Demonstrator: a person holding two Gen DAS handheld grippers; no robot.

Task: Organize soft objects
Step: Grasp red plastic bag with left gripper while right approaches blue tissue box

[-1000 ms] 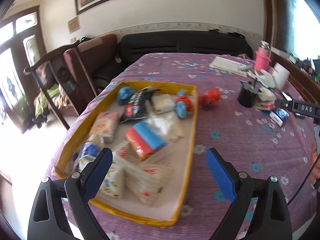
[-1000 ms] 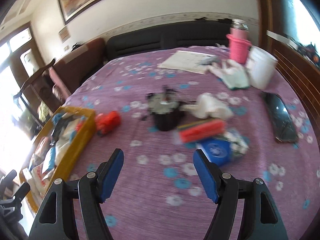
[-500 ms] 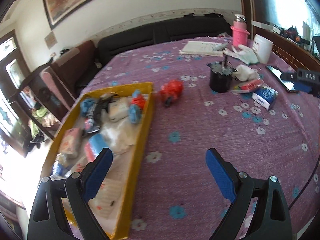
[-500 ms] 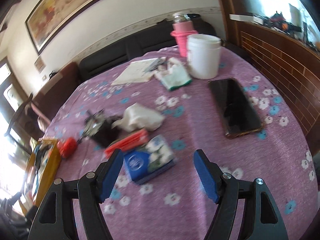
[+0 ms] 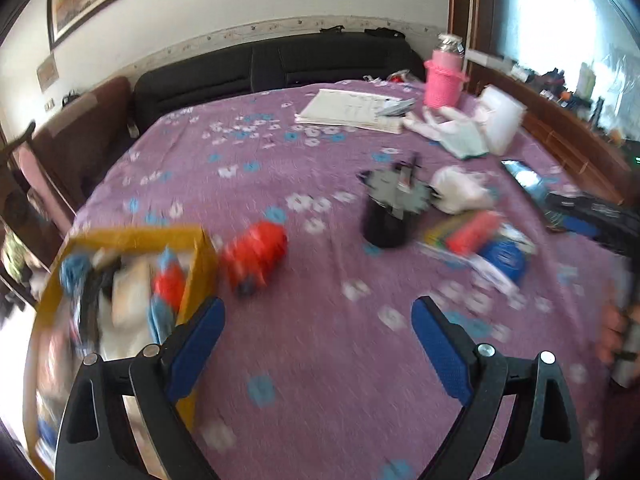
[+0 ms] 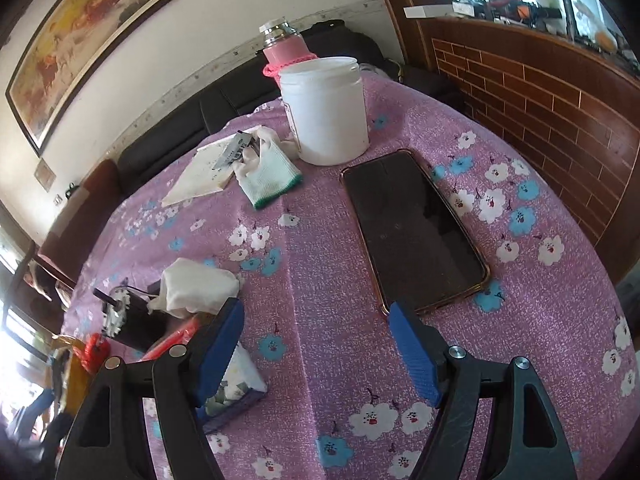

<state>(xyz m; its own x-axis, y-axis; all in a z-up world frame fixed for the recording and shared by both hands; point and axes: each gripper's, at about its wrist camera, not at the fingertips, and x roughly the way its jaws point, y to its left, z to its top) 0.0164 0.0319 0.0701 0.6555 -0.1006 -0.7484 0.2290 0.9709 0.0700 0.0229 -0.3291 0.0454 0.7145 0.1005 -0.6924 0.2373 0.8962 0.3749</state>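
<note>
Looking through the left wrist view, the left tool [image 5: 316, 320] hangs wide apart and empty over the purple flowered counter [image 5: 248, 152]. At the lower left of the frame sits the yellow tray [image 5: 202, 248], already crowded with soft packets. Just beside its right edge, on the cloth, lies a red bundle [image 5: 256, 256], blurred, so I cannot tell whether it touches the tray. Right of centre stands a black cup [image 5: 384, 224], with a white wad [image 5: 460, 192] beside it and a red packet [image 5: 472, 232] and blue tissue pack [image 5: 502, 258] nearer the right edge.

Over in the right wrist view, the right tool [image 6: 316, 348] is likewise spread wide, holding nothing. The blue tissue pack [image 6: 236, 392] lies at the lower left, partly behind the tool's left finger [image 6: 220, 348]. A phone [image 6: 412, 232] fills the centre right; a white tub [image 6: 326, 112], a pink bottle [image 6: 286, 46] and a glove [image 6: 268, 172] sit in the upper middle.

Judging by their look, the bundle and tissue pack should be light and squashy; a pinch across the middle, gently enough not to crush the wrapper, seems best.
</note>
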